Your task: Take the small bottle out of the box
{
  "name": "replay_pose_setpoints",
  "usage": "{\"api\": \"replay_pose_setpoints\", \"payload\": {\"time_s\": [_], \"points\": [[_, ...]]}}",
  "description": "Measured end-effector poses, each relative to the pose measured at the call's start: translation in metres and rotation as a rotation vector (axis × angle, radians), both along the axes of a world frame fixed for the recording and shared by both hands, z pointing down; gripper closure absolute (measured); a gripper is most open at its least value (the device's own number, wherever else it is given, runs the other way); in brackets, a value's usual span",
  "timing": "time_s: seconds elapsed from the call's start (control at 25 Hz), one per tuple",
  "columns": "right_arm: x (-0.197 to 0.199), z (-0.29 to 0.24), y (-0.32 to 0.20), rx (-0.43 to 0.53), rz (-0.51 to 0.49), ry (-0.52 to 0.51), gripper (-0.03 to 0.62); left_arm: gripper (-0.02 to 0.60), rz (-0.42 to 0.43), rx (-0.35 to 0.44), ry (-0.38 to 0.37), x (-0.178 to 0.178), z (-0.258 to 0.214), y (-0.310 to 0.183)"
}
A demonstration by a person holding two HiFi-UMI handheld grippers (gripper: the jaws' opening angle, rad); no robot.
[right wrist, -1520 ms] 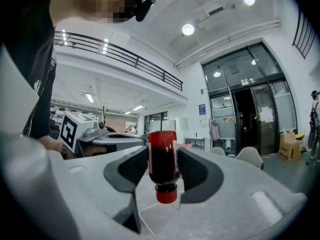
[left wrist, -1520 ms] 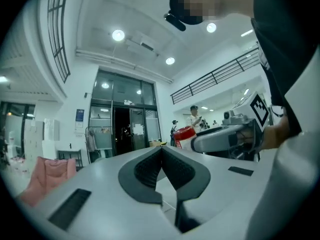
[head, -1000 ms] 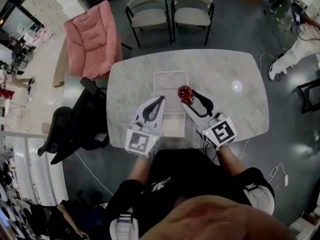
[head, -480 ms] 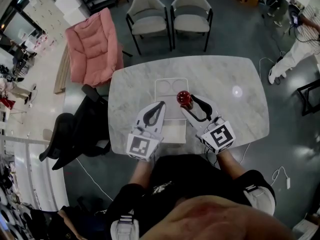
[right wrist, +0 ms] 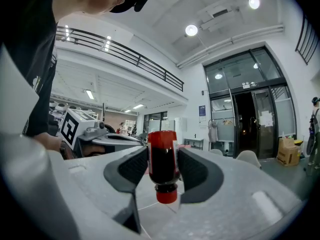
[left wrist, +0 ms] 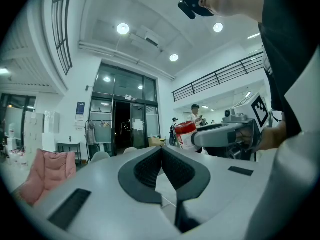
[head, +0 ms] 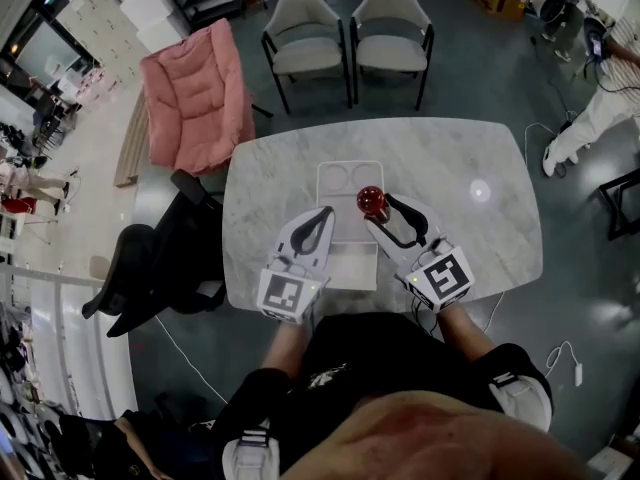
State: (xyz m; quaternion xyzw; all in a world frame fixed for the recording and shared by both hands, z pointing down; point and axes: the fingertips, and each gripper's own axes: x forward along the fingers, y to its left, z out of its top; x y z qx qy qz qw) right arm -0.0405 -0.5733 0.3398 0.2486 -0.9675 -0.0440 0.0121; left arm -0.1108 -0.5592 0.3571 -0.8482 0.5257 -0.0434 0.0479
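Note:
A small red bottle [right wrist: 162, 161] with a white label hangs cap down between the pads of my right gripper [right wrist: 163, 170], which is shut on it. In the head view the bottle [head: 371, 201] sits above the right edge of the white box [head: 331, 172], clear of its two round recesses. My left gripper [head: 325, 212] hovers level over the box's left side, jaws shut with nothing between them [left wrist: 161, 149]. From the left gripper view, the bottle [left wrist: 185, 132] and the right gripper [left wrist: 225, 134] show to the right.
The box lies on a marble table [head: 450, 158], with its flat lid [head: 352, 266] spread toward the person. Two grey chairs [head: 350, 38] stand beyond the far edge, a pink padded chair [head: 195, 98] at the back left and a black office chair [head: 150, 263] at the left.
The head view has drifted a little. Both grippers and the bottle keep the same places relative to the box.

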Motion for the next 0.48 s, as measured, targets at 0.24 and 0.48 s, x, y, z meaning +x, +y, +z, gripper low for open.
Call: {"api": "replay_pose_setpoints", "payload": {"time_s": [0.24, 0.48], "points": [[-0.002, -0.001, 0.005, 0.027, -0.007, 0.054, 0.407, 0.568, 0.011, 0.003, -0.005, 0.004, 0.0, 0.001], [0.001, -0.003, 0.009, 0.039, -0.009, 0.072, 0.407, 0.568, 0.017, 0.007, -0.015, 0.011, -0.002, 0.002]]}}
